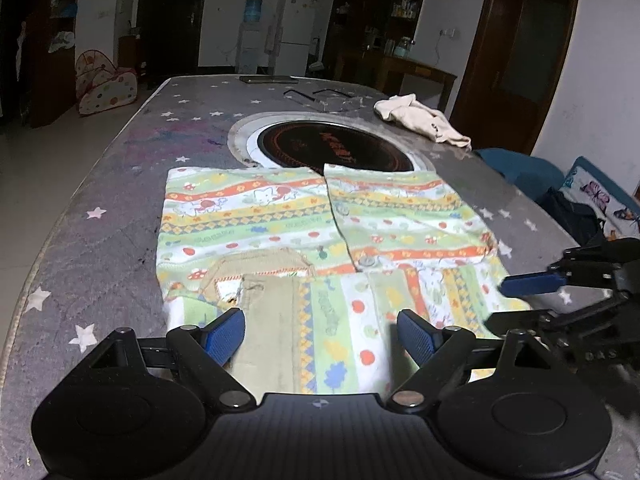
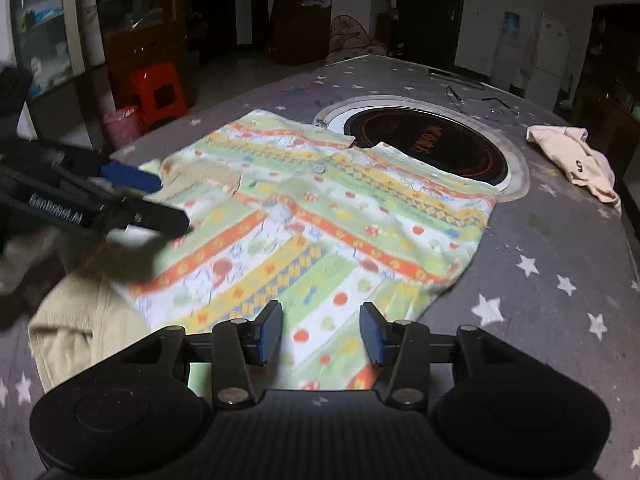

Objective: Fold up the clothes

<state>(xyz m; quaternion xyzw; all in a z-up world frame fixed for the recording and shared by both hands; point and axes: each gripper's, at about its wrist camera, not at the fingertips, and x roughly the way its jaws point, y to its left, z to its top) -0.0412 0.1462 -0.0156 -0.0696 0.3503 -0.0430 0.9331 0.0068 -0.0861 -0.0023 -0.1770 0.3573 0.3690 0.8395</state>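
A green, orange and yellow striped child's shirt (image 1: 280,216) lies flat on the star-patterned table (image 1: 100,208), its sleeves folded across the near part. It also shows in the right wrist view (image 2: 320,232). My left gripper (image 1: 320,334) is open, low over the shirt's near edge, with a beige-lined part of the cloth between its fingers. My right gripper (image 2: 321,332) is open over the shirt's near right corner. It shows at the right in the left wrist view (image 1: 516,300). The left gripper shows at the left in the right wrist view (image 2: 160,200).
A round black cooktop (image 1: 332,148) is set into the table just beyond the shirt. A crumpled cream garment (image 1: 420,118) lies at the far right. A pale beige cloth (image 2: 76,332) lies at the near left. A red stool (image 2: 160,92) stands beside the table.
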